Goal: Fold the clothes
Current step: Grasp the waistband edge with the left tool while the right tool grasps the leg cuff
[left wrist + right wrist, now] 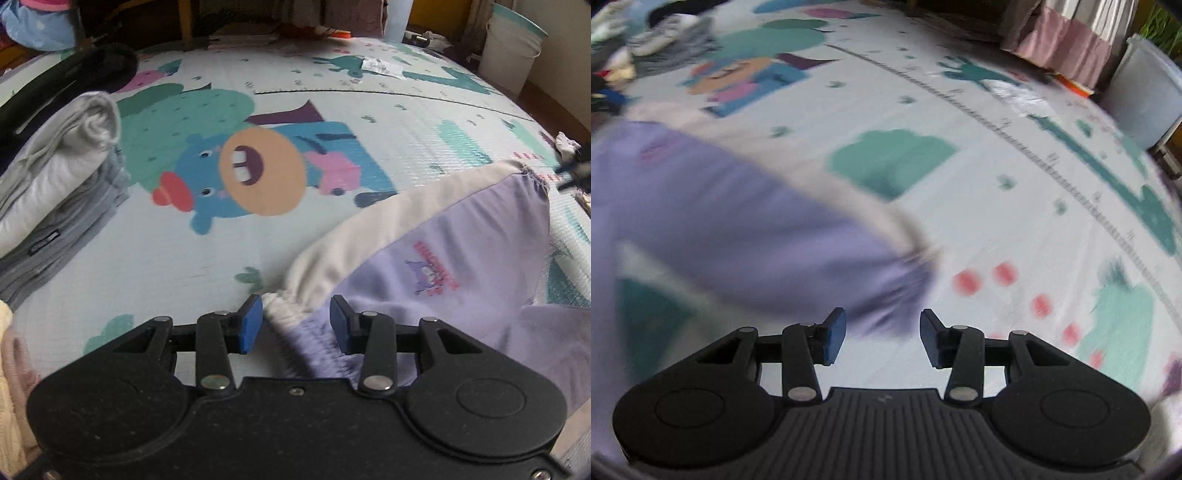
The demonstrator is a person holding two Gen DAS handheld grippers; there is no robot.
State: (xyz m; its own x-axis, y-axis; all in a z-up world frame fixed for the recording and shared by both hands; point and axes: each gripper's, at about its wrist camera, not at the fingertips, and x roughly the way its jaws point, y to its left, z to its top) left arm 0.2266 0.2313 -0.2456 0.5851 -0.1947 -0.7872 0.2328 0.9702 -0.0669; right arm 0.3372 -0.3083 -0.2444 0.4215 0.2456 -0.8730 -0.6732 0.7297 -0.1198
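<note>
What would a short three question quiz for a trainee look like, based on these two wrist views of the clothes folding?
1. True or false: the left claw is clamped shut on the lilac garment.
2. What lies between the left claw's blue pads?
3. Multiple choice: the folded clothes pile in the left wrist view lies A) left of the garment, B) right of it, C) under it.

Key:
1. False; the jaws stand open.
2. The garment's gathered elastic edge.
3. A, on the cartoon play mat.
</note>
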